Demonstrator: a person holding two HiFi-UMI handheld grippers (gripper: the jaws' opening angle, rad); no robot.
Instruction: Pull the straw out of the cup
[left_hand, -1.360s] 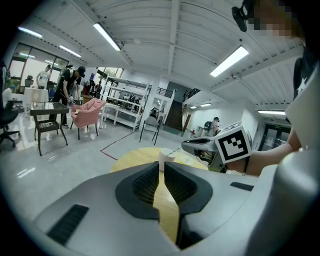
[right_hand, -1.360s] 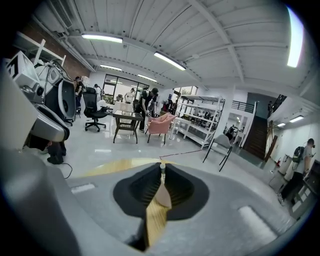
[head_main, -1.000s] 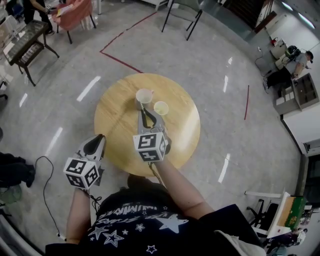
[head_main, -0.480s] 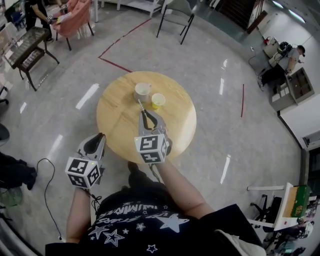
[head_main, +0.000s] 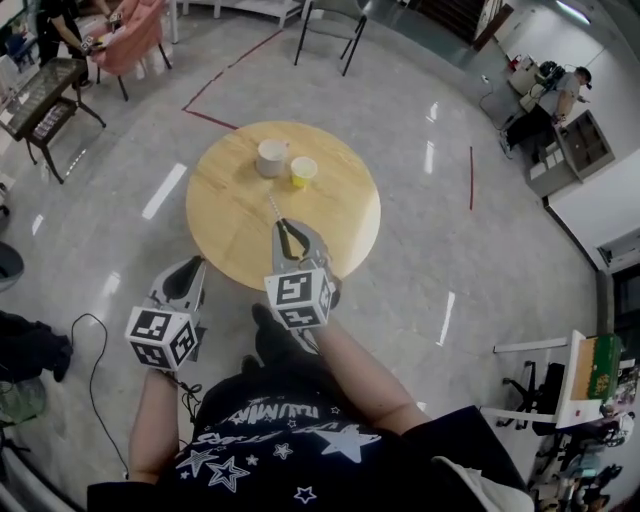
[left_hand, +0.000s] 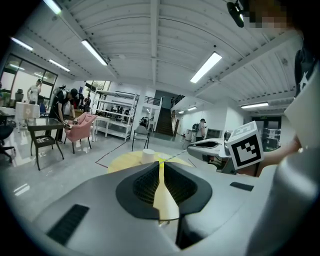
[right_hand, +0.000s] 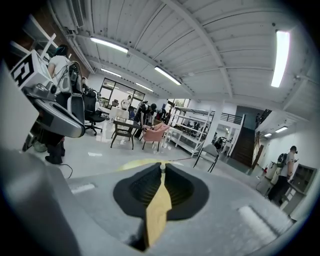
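Observation:
On the far side of the round wooden table (head_main: 340, 215) stand a white cup (head_main: 271, 157) and a smaller yellow cup (head_main: 303, 171). My right gripper (head_main: 285, 227) hovers over the table's near half, shut on a thin straw (head_main: 273, 208). The straw juts out toward the cups, clear of both. In the right gripper view the straw's end (right_hand: 160, 168) shows pinched at the jaw tips. My left gripper (head_main: 188, 270) hangs off the table's near left edge with its jaws together and nothing in them. Ahead of it in the left gripper view are the white cup (left_hand: 148, 155) and the right gripper (left_hand: 212, 146).
Grey polished floor surrounds the table, with red tape lines (head_main: 215, 95) beyond it. A pink chair (head_main: 130, 40) and a dark side table (head_main: 45, 95) stand at the far left, a folding chair (head_main: 330, 25) behind. A black cable (head_main: 90, 340) lies on the floor at left.
Both grippers have drawn back from the cups toward me. The straw has come away from the white cup in the right gripper.

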